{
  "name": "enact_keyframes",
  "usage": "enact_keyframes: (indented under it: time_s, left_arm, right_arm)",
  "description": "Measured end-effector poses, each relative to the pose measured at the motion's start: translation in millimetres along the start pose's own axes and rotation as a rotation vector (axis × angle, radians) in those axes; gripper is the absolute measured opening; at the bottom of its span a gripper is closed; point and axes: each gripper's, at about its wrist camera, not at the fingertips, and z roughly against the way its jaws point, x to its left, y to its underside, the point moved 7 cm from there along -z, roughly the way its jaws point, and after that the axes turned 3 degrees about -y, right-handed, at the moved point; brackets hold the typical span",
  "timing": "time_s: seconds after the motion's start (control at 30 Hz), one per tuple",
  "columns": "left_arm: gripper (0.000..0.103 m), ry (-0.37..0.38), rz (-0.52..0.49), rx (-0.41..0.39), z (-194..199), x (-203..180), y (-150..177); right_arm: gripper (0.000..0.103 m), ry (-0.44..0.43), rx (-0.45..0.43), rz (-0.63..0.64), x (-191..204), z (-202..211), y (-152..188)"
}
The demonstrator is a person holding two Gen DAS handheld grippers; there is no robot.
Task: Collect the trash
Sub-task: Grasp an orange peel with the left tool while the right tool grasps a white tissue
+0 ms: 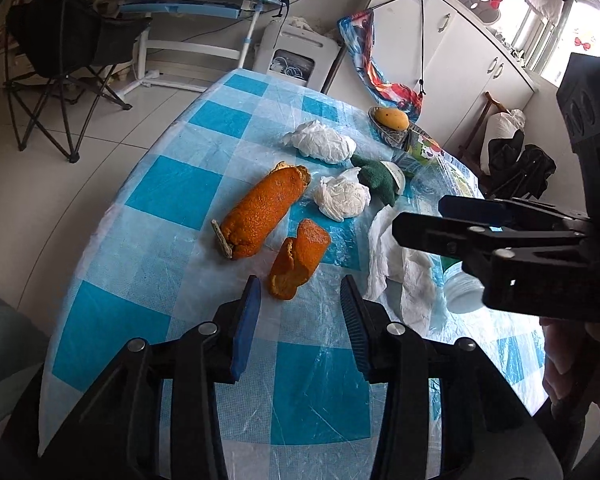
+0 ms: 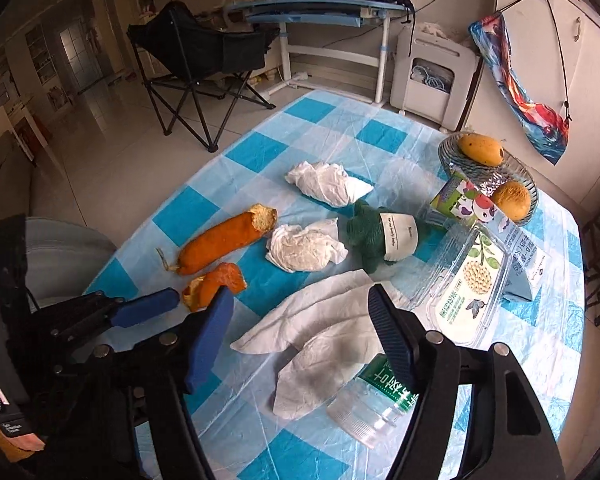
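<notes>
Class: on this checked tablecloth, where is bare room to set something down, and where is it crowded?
Free: the far end of the tablecloth, beyond the far crumpled tissue, and the near strip before the small orange peel. Crowded: the side with the fruit dish, plastic box and bottle.

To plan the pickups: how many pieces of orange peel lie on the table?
2: a long peel left of the crumpled tissues, and a shorter curled peel nearer, just ahead of the left gripper. None seems hidden.

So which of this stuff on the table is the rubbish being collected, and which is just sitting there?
Likely rubbish:
- long orange peel
- small orange peel
- two crumpled tissues
- flat tissue
- plastic bottle
- clear plastic box

Probably just lying about:
- fruit in the glass dish
- green cloth
</notes>
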Motion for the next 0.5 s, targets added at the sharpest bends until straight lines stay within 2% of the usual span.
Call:
enact_keyframes:
  time_s: [0.17,0.23,0.37,0.4,0.43,0.47,0.5]
  left_arm:
    - [0.044,-0.007,-0.019,0.007,-8,-4,-6]
    - [0.044,-0.012,-0.02,0.011,-13,-6,-9]
    - [0.044,-0.024,-0.053,0.031,-22,-16,-16]
    - [0.039,-0.037,-0.075,0.038,-24,-19,-16]
    - [0.026,-0.041,-0.092,0.046,-27,-22,-15]
    - [0.02,-0.045,-0.111,0.055,-28,-25,-14]
    - [0.019,-0.05,-0.126,0.052,-27,-28,-13]
  right_arm:
    - [0.064,0.051,0.084,-0.018,-19,-13,21]
    - [0.064,0.039,0.101,-0.036,-25,-17,26]
    - [0.063,0.061,0.063,0.002,-21,-18,27]
    - [0.058,0.077,0.051,0.02,-18,-18,28]
    - [0.048,0.08,0.038,0.041,-14,-17,28]
    - [0.039,0.048,0.032,0.044,-10,-18,28]
    - [0.032,0.044,0.024,0.039,-8,-17,29]
